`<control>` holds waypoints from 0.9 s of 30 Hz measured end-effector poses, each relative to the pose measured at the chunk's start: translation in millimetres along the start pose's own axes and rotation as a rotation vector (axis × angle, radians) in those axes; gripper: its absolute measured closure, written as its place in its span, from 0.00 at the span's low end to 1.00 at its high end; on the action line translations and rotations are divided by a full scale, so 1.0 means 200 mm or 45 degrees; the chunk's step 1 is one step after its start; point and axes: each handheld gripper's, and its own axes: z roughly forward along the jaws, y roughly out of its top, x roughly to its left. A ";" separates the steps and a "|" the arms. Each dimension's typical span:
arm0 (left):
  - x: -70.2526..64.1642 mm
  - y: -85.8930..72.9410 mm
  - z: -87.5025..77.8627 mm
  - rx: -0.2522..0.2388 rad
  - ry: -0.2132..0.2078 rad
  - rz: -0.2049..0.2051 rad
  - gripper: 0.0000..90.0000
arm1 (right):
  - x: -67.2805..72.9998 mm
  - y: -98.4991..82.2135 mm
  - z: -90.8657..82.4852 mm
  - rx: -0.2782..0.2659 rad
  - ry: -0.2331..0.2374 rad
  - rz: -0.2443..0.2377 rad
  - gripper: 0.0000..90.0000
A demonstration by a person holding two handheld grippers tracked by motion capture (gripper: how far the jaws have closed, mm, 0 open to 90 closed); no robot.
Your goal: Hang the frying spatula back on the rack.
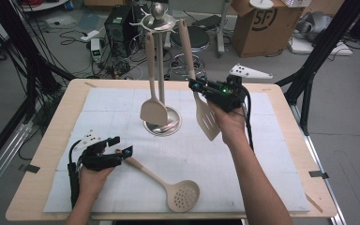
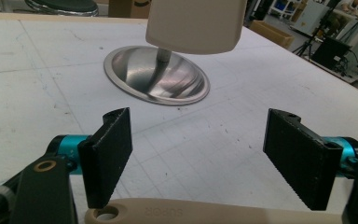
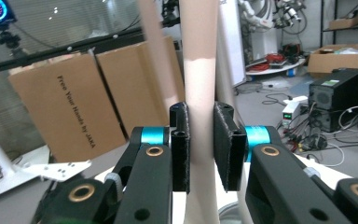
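Fingers [image 3: 181, 144] of our right gripper [image 1: 201, 87] are pinching the handle of the slotted turner [image 1: 206, 119], their ribbed black pads pressing flat on its smooth cream shaft so it is not swinging. We are holding it upright beside the rack [image 1: 161, 70], with its top end up by the hooks of the crown; whether it is already catching on a hook we cannot tell. That height looks chosen for hanging it next to the solid spatula [image 1: 153, 110], which is dangling from the crown with its blade just above the round, polished steel base [image 2: 157, 77].

Our left gripper [image 1: 115, 152] is resting low on the white mat [image 1: 262, 159], its jaws standing spread with nothing between the pads. The handle of the skimmer [image 1: 183, 194] is lying just beneath them, hang-hole end nearest, probably so we can take it next. Its round, perforated bowl is lying flat toward the near edge. All three utensils are looking like matte, beige plastic, slightly rounded at the edges.
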 end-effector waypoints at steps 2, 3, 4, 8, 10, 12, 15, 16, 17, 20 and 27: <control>0.00 0.00 0.00 0.003 -0.002 0.002 0.27 | 0.03 -0.01 -0.01 0.012 -0.007 -0.018 0.87; -0.01 0.00 0.00 0.001 -0.004 0.001 0.27 | 0.03 -0.02 -0.01 0.023 -0.017 -0.030 0.87; -0.01 0.00 0.00 0.000 -0.002 0.004 0.27 | 0.03 -0.02 -0.01 0.037 -0.030 -0.030 0.87; 0.00 0.00 0.00 0.004 0.000 0.006 0.27 | 0.02 -0.04 -0.01 0.056 -0.037 -0.023 0.87; 0.00 0.00 0.00 0.002 0.001 0.001 0.27 | 0.02 -0.04 0.00 0.062 -0.042 -0.028 0.87; -0.01 0.00 0.00 0.005 -0.001 0.003 0.27 | 0.01 -0.04 0.01 0.070 -0.052 -0.024 0.87; -0.01 0.00 0.00 0.006 0.000 0.004 0.27 | 0.00 -0.04 0.03 0.083 -0.055 -0.035 0.87; 0.00 0.00 0.00 0.004 0.001 0.000 0.27 | 0.00 -0.04 0.04 0.089 -0.053 -0.028 0.87; 0.00 0.00 0.00 0.006 0.003 0.000 0.27 | 0.00 -0.04 0.05 0.095 -0.056 -0.031 0.87; 0.00 0.00 0.00 0.006 0.003 0.000 0.27 | 0.00 -0.05 0.08 0.117 -0.072 -0.052 0.87; 0.00 0.00 0.00 0.001 0.002 0.000 0.27 | 0.01 -0.07 0.11 0.120 -0.132 -0.075 0.75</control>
